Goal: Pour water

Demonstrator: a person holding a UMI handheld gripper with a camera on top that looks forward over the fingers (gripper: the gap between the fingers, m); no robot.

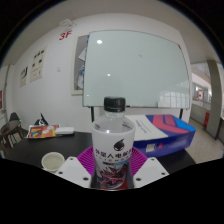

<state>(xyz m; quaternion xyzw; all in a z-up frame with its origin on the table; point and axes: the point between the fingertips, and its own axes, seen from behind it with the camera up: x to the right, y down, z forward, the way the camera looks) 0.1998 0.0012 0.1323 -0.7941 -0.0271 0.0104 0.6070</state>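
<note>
The fingers (113,172) were clamped on an upright, black-capped water bottle (113,150), held above the dark tabletop (70,152); a small cup (52,160) stood near its front edge.

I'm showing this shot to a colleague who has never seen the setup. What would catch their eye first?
First, the clear water bottle with a black cap, upright between the fingers of the tongs, whose pads press its lower body on both sides. Beyond it a large whiteboard fills the wall. On the dark table, a small cup sits left of the bottle and a blue-and-white box lies to its right.
</note>
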